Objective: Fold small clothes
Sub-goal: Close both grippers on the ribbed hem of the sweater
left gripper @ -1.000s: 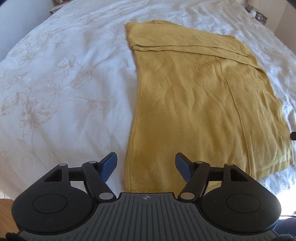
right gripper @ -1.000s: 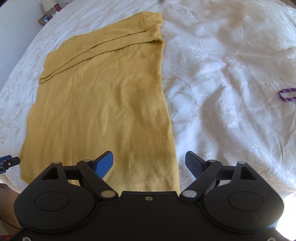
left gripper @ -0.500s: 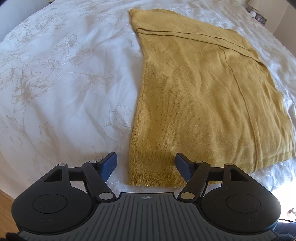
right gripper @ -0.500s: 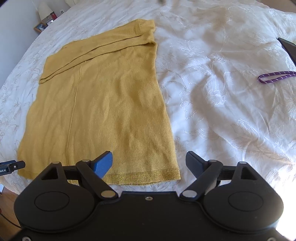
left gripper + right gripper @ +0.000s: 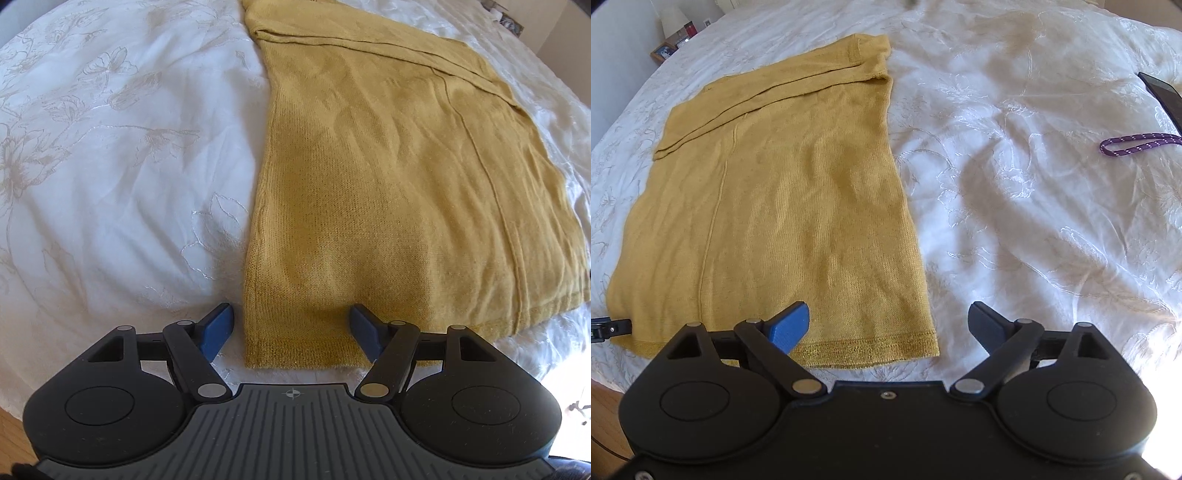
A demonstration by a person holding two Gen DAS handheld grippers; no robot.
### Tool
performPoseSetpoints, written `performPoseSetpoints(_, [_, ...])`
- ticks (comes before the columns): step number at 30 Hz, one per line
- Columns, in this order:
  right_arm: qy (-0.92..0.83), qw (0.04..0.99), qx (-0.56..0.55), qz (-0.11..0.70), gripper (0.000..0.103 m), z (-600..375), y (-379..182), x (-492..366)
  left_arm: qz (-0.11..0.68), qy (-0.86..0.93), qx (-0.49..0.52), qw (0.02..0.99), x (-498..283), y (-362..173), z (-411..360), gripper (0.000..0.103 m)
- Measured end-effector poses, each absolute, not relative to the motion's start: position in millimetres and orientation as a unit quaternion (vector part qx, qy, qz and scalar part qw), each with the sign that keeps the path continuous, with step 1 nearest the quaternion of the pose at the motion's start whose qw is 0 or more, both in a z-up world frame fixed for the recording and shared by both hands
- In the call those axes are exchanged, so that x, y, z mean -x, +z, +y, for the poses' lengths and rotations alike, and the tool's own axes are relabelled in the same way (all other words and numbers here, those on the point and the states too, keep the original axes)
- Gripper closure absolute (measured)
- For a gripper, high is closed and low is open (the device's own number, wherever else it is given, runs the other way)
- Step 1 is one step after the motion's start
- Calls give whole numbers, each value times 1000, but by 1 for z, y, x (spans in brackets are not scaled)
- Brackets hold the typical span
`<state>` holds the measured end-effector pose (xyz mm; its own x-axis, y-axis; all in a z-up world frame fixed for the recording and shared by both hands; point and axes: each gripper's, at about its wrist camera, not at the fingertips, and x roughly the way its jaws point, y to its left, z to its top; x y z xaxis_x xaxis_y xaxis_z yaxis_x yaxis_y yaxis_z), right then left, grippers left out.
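A: Nearest first. Where do the grippers stand?

B: The left gripper [image 5: 291,330] has its jaws partly open and holds nothing; they straddle the near left corner of the yellow garment [image 5: 388,192], one finger off the cloth on the bed [image 5: 110,206], the other over the hem. The right gripper [image 5: 888,326] has just been opening its jaws and they are wide now, empty, with the near right corner of the hem [image 5: 871,349] lying between them but not pinched.

A: And the garment itself?

B: It lies flat on the white embroidered bedspread, already narrowed lengthwise, with a sleeve folded across its far end. The hem is nearest the person.

A: So the step in hand?

B: I'd judge it to be taking both hem corners to carry them to the far end. To do it well, get a finger under every layer at each corner, close at the same moment, lift evenly and keep the hem taut so the fold lands square.

A: Anything further off?

B: A purple cord [image 5: 1137,144] and a dark flat object [image 5: 1163,94] lie well apart to the right.

A: Any writing?

B: None I can read; only a small crosshair mark on the left gripper's body.
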<state>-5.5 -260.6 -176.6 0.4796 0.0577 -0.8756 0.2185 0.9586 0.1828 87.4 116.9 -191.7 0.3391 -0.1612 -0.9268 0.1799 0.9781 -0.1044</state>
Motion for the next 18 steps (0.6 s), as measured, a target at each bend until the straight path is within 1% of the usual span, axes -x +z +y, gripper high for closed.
performPoseSetpoints(7, [-41,852,-140,503,7,-259,-183,2,558,-107,1,823,-84,-195,122,34])
performPoseSetpoints(18, [-23,855,-130,501,7,-257,-196,-3,551,-112,-6,827,-80,-195,121,34])
